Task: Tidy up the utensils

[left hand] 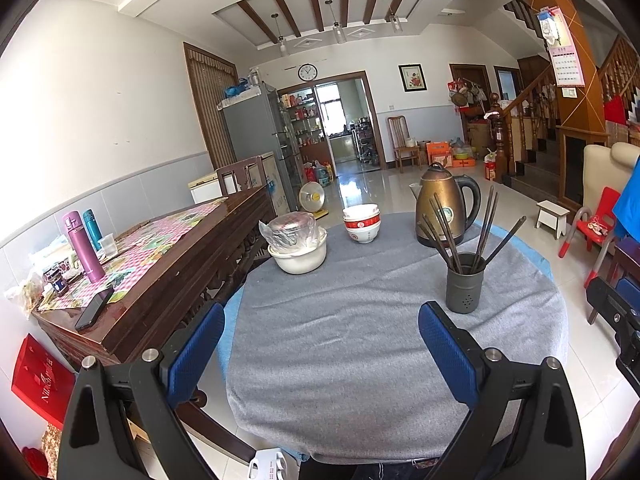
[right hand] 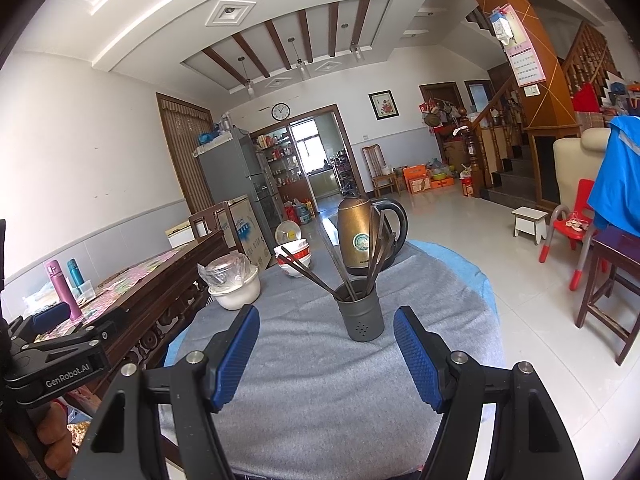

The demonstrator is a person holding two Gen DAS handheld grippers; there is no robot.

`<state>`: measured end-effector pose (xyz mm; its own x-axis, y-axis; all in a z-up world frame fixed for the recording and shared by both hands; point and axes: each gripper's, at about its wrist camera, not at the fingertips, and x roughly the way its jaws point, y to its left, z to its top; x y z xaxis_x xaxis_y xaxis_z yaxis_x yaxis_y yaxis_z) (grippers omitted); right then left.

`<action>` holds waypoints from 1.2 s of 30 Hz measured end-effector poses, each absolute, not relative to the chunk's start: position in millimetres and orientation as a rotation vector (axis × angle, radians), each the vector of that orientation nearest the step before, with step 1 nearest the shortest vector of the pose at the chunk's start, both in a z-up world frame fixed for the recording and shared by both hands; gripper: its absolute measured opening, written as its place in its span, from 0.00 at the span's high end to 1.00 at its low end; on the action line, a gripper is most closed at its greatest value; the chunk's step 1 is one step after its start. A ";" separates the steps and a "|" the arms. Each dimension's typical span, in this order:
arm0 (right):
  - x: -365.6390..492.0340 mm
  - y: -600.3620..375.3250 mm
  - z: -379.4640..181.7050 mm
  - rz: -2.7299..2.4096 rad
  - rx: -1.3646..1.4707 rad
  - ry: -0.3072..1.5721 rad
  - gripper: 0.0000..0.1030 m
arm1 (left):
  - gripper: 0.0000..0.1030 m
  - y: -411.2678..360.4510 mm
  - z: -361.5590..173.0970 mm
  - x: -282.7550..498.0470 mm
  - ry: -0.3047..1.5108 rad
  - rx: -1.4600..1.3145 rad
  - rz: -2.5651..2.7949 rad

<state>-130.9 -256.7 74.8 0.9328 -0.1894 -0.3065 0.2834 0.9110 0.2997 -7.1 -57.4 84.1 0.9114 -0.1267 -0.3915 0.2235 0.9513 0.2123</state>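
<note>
Both of your grippers hang released above the near part of the round table [left hand: 360, 360], holding nothing. Your left gripper [left hand: 320, 332] has its blue pads [left hand: 196, 352] spread wide over the grey cloth, and your right gripper [right hand: 326, 332] is spread the same way, lined up with the dark utensil holder [right hand: 362, 316] just beyond its fingertips but apart from it. That holder stands upright on the cloth, right of centre in the left wrist view [left hand: 464, 284], with several dark chopsticks [left hand: 440, 228] fanned out of its top; all of them that you can see sit inside it. Behind the holder, at the far edge, stands a bronze electric kettle [left hand: 440, 204]. To the kettle's left sits a stack of red-and-white bowls [left hand: 361, 222], and further left a white basin [left hand: 298, 256] carrying a plastic-wrapped container. A dark wooden sideboard [left hand: 192, 264] runs along the table's left side, with a purple flask [left hand: 82, 246] and a phone [left hand: 94, 310] on it.
</note>
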 end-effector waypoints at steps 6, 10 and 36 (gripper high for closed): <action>-130.9 -256.8 74.8 -0.248 0.348 0.276 0.29 | 0.05 -56.5 84.5 -7.6 0.385 0.254 -0.183; -130.9 -256.7 74.6 -0.248 0.347 0.276 0.29 | 0.05 -56.2 84.5 -7.7 0.383 0.254 -0.183; -130.8 -257.0 74.3 -0.248 0.348 0.277 0.29 | 0.05 -54.0 84.6 -8.5 0.383 0.250 -0.179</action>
